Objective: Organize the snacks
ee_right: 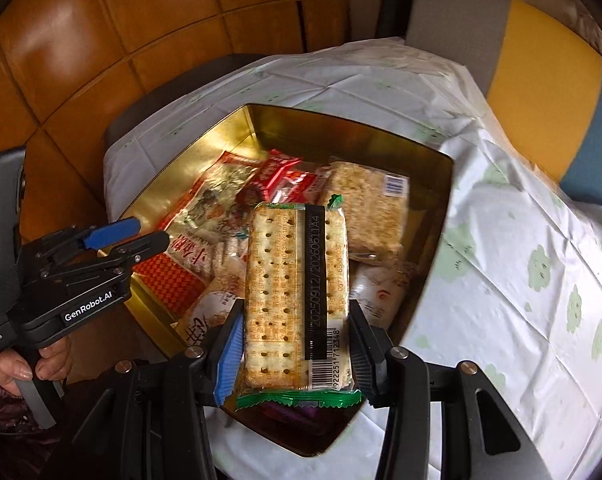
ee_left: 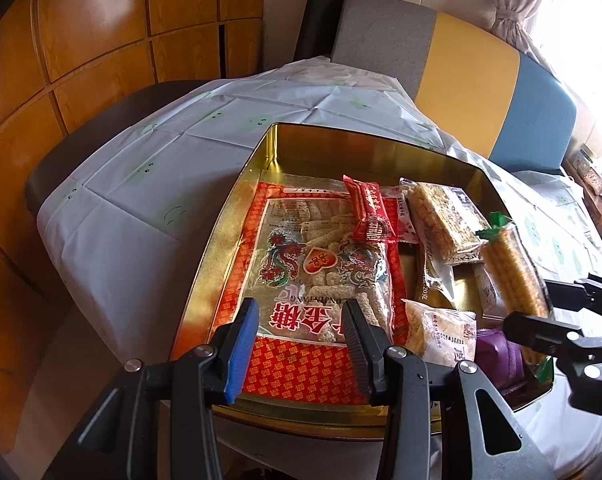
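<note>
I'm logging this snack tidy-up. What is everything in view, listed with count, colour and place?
tin tray: one, gold, on the table
tablecloth: one, white with green prints, covering the table
large candy bag: one, red and clear, left side of tray
small red packet: one, on the bag's far end
rice crisp bar: one, tan, right side of tray
cracker pack: one, green ends, between the right pads
purple packet: one, tray's near corner
left hand-held gripper: open, above the bag
right hand-held gripper: gripping the crackers
</note>
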`<state>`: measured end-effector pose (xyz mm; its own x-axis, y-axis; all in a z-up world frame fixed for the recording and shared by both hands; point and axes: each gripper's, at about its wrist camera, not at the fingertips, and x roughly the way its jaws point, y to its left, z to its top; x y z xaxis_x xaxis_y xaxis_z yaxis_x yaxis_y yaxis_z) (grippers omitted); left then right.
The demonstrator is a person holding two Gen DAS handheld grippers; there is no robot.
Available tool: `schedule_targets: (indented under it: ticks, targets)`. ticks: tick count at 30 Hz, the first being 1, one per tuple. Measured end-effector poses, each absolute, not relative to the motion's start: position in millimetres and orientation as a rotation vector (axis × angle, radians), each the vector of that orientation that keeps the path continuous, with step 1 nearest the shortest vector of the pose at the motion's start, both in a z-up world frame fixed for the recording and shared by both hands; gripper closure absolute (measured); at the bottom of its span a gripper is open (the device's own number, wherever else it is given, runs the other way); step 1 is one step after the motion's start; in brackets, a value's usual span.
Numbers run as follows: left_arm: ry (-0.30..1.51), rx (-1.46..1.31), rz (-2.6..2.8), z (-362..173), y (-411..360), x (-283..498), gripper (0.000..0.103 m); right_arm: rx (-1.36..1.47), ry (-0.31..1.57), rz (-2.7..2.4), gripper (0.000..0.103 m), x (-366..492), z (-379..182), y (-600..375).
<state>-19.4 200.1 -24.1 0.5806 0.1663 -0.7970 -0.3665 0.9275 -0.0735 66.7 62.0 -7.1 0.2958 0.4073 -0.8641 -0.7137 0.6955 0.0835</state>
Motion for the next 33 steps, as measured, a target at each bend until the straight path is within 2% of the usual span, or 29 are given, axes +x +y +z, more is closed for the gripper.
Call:
schedule_targets:
  ticks: [14,20,22,26,33]
  targets:
    - [0.901,-0.244,0.334,-23,205,-21,0.059,-0.466,1.103,0.723,0.055,94,-50,99]
    - [0.889,-0.232,0.351,-21,205,-23,0.059,-0.422,1.103,0.682,0.055,101,-57,96]
    - [0.883,-0.223,0.359,-18,203,-24,0.059,-0.389,1.095,0.681,0.053,101,-54,91]
    - [0.868,-0.206,0.369,-14,199,-27,0.059,-0.341,1.035,0.667,0.039,93,-42,79]
    - [0.819,-0.191,0.394,-7,184,-40,0.059,-0.237,0.909,0.559,0.039,63,-14,44]
